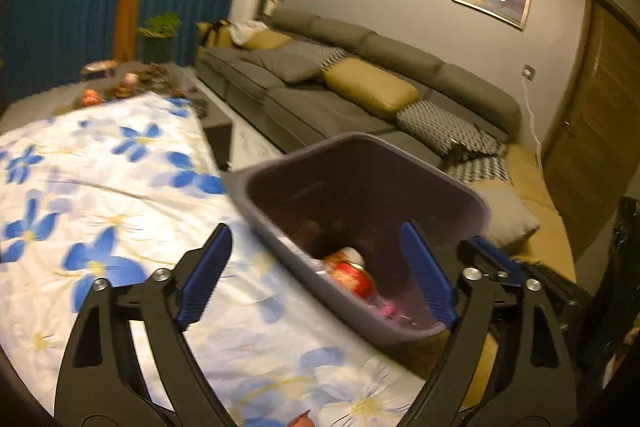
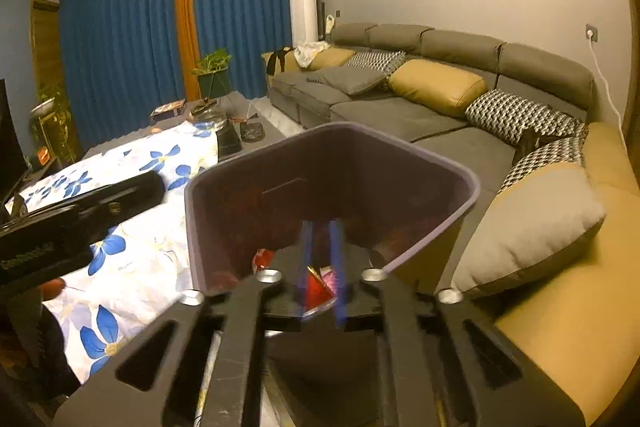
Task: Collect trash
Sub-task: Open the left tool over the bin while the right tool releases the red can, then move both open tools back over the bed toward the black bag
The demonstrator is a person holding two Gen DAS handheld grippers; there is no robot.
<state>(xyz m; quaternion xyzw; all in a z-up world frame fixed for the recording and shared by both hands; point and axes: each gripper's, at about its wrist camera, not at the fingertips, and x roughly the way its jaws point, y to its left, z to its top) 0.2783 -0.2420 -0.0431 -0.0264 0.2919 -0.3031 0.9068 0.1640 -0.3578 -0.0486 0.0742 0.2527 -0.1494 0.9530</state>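
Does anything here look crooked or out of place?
Yes: the purple bin is tipped sideways, its opening facing the cameras, with wrappers loose inside. The right gripper seems to pinch its near rim, which may explain the tilt.

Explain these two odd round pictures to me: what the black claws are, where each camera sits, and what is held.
There is no robot: a person holds a two-finger claw in each hand, with a fisheye camera on each looking along its fingers. The left view shows the left gripper open and empty, above a table's floral cloth and the edge of a grey bin already holding wrappers. The right view shows the right gripper nearly shut on a red wrapper over that bin. A grey sofa stands behind.
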